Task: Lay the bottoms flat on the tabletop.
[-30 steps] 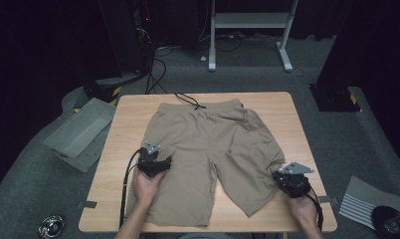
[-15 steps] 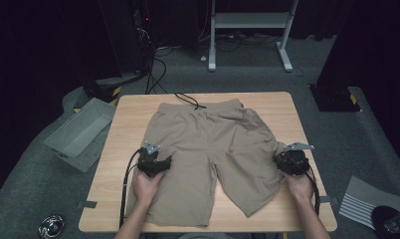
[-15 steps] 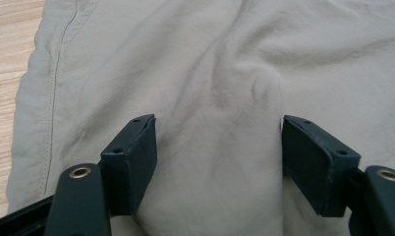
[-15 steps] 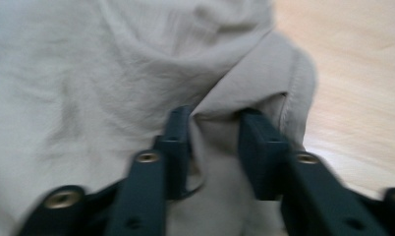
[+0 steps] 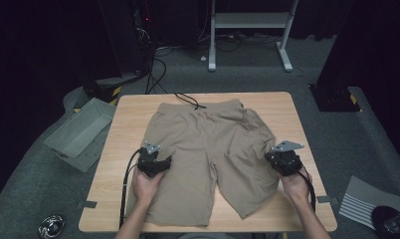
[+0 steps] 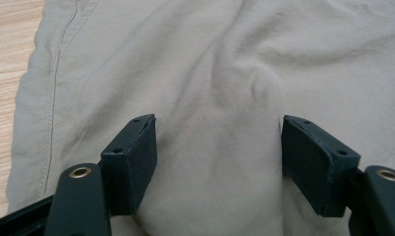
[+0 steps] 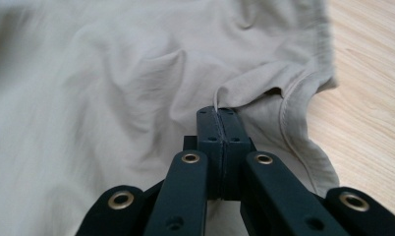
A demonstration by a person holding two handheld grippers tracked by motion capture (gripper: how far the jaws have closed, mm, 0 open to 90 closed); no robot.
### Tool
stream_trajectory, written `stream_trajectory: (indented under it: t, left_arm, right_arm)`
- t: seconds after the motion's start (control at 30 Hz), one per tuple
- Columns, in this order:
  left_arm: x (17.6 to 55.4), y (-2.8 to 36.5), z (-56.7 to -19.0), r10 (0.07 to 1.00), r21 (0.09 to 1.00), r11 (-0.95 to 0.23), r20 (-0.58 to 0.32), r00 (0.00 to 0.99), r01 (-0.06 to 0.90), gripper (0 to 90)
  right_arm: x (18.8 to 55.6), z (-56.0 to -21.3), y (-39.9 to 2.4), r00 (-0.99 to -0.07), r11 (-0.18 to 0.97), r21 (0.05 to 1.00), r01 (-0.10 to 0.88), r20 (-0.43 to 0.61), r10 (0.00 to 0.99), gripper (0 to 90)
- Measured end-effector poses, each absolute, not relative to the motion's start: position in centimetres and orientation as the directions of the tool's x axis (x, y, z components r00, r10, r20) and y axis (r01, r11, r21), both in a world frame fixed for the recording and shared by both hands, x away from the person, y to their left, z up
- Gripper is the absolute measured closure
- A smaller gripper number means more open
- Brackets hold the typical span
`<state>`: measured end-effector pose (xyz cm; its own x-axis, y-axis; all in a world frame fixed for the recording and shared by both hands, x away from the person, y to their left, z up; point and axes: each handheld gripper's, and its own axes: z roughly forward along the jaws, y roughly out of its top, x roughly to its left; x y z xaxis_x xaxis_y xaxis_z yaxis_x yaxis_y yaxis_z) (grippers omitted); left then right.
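Note:
Beige shorts [image 5: 208, 149] lie flat on the wooden table [image 5: 128, 119], waistband at the far side. My left gripper [image 5: 153, 162] rests on the left leg, jaws open, with a slight bulge of cloth [image 6: 210, 73] between the pads [image 6: 136, 152] but not pinched. My right gripper [image 5: 283, 158] is at the outer edge of the right leg. Its jaws have just been closing, and in the right gripper view they [image 7: 218, 113] stand shut on a thin fold of the shorts [image 7: 112, 98], which rises in a ridge from the tip beside the side seam.
A black drawstring [image 5: 188, 99] trails off the waistband onto the table. A grey bin [image 5: 81, 132] sits on the floor at the left. A white metal stand [image 5: 248, 30] is behind the table, and a striped mat [image 5: 362, 201] lies at the lower right.
My right gripper has moved away from the front edge along the shorts' right side, risen a little, and shut on the cloth. The left gripper has stayed put.

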<state>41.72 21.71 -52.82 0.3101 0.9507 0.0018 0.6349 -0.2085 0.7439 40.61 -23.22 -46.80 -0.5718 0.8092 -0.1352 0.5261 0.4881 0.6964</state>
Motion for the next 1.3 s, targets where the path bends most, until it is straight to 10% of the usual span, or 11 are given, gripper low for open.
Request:
stream_trajectory:
  t: [0.33,0.63,0.77,0.97,1.2,1.3]
  left_arm:
    - [41.7,21.7,-52.8,0.951,0.745,-0.207,0.002,0.308,0.634,30.7]
    - [41.7,21.7,-52.8,0.951,0.744,-0.208,0.002,0.309,0.635,30.7]
    - [41.7,21.7,-52.8,0.951,0.744,-0.208,0.002,0.309,0.635,30.7]
    - [41.7,21.7,-52.8,0.951,0.744,-0.209,0.003,0.309,0.635,30.7]
    - [41.7,21.7,-52.8,0.951,0.744,-0.209,0.003,0.309,0.635,30.7]
    - [41.7,21.7,-52.8,0.951,0.744,-0.209,0.003,0.309,0.634,30.7]
  right_arm:
    - [36.9,-48.2,-25.4,-0.525,0.465,0.671,0.578,-0.131,0.841,72.6]
    - [42.7,-47.4,-23.9,-0.449,0.410,0.710,0.573,-0.147,0.881,56.4]
    - [45.4,-49.7,-24.1,-0.413,0.395,0.641,0.658,-0.131,0.901,58.4]
    - [44.4,-50.8,-25.5,-0.449,0.405,0.621,0.671,-0.093,0.889,89.4]
    - [40.7,-50.1,-25.1,-0.551,0.515,0.581,0.630,-0.134,0.824,87.8]
    - [41.4,-48.9,-24.7,-0.514,0.451,0.660,0.601,-0.113,0.850,67.2]
